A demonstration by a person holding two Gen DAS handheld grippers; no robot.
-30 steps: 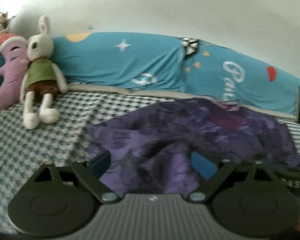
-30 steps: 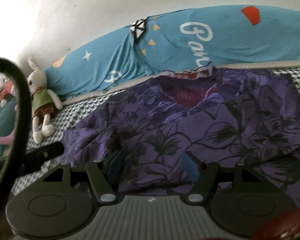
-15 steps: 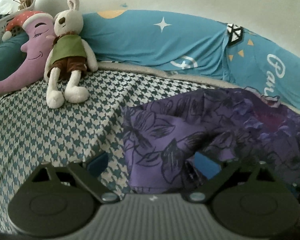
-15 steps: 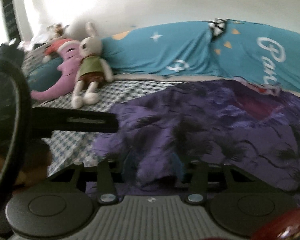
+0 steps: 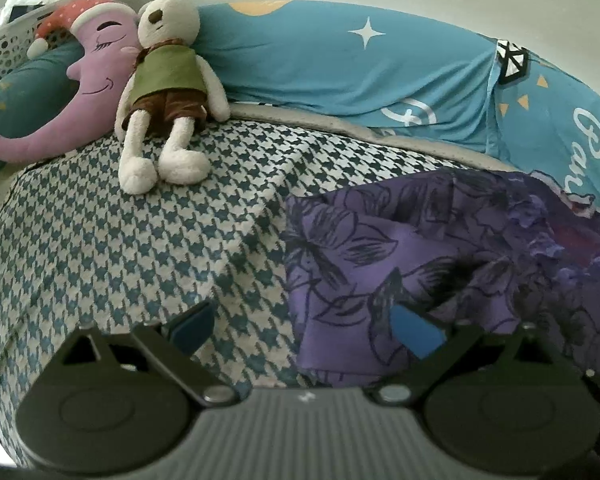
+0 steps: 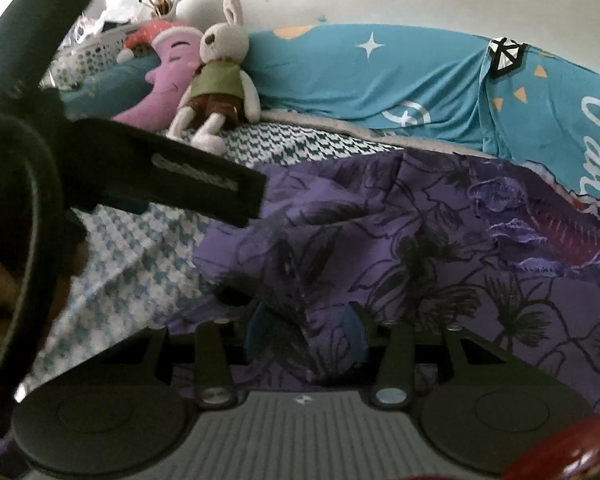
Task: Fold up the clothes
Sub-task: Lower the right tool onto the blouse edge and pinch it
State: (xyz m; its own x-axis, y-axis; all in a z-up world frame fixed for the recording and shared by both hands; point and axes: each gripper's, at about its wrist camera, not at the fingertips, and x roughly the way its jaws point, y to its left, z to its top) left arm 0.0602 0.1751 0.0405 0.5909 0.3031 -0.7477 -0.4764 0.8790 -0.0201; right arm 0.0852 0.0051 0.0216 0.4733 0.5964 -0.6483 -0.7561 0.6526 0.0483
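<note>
A purple flower-print garment (image 5: 440, 248) lies rumpled on the houndstooth bedsheet (image 5: 140, 240), filling the right half of the left wrist view. My left gripper (image 5: 304, 328) is open and straddles the garment's left edge: one blue pad is over the bare sheet, the other over the purple cloth. In the right wrist view the garment (image 6: 440, 248) spreads across the middle and right. My right gripper (image 6: 306, 332) is shut on a bunched fold at its near edge. The left gripper's black body (image 6: 172, 172) juts in from the left.
A plush rabbit (image 5: 168, 80) and a purple moon pillow (image 5: 88, 92) lean at the back left. A long blue pillow (image 5: 340, 64) runs along the white wall. A white perforated basket (image 5: 4, 48) stands at the far left corner.
The left gripper has swung left, from over the garment's middle to its left edge, and stays open. The right gripper has narrowed onto a fold of purple cloth and turned left.
</note>
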